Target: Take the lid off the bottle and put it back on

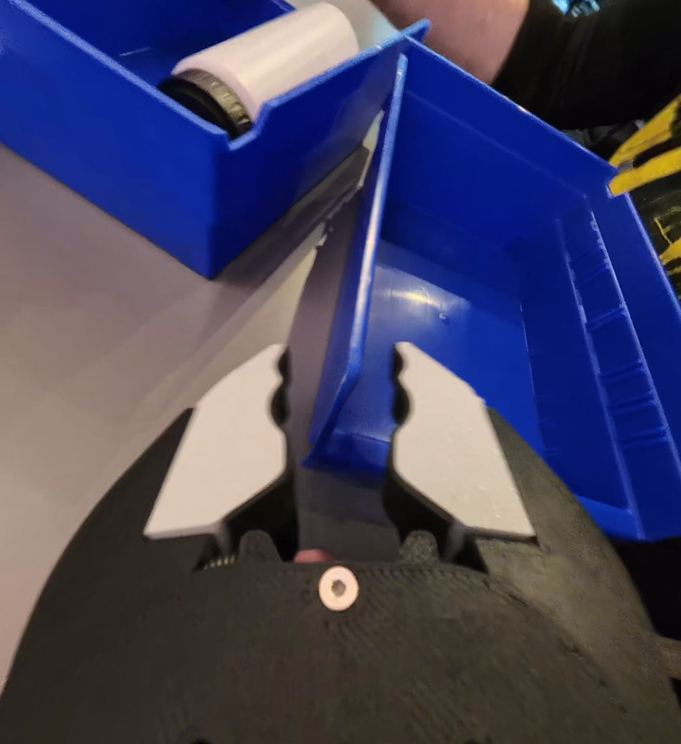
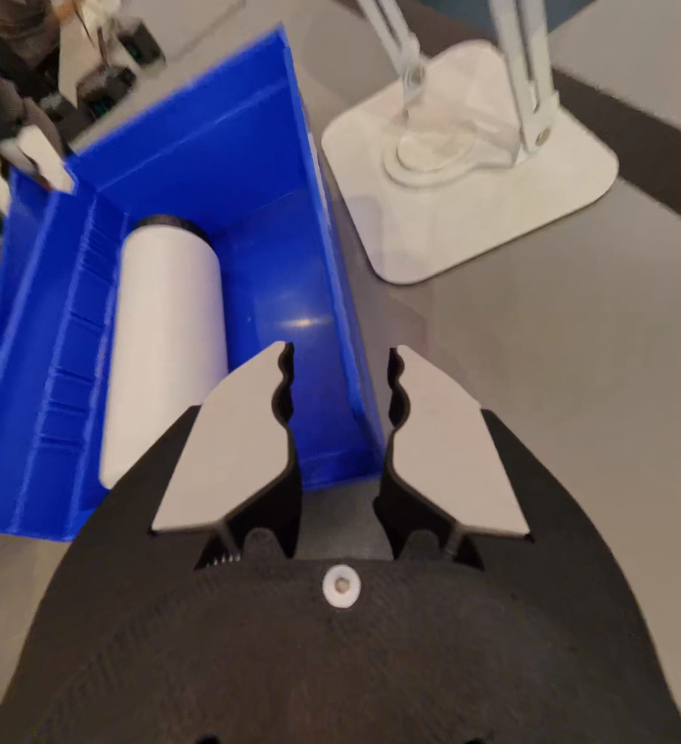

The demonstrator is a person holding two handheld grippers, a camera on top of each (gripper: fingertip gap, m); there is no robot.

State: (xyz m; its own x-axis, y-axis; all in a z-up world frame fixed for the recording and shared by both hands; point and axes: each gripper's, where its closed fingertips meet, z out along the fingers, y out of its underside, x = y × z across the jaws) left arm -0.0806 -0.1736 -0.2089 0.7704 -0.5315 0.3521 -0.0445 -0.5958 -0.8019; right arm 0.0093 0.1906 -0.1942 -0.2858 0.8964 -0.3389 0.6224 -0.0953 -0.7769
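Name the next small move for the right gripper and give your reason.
Probably shift the right gripper left over the white bottle and lower it. The bottle lies on its side in the blue bin, black lid on, untouched; the gripper is open and empty above the bin's right wall.

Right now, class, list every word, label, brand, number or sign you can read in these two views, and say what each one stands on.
None: no readable writing shows in either view.
White cylindrical bottle with black lid: plain, no label visible.
Blue plastic bins: bare walls, no markings visible.
White flat stand base: unmarked.
Yellow-and-black patterned material: a pattern only, too blurred to tell any letters.
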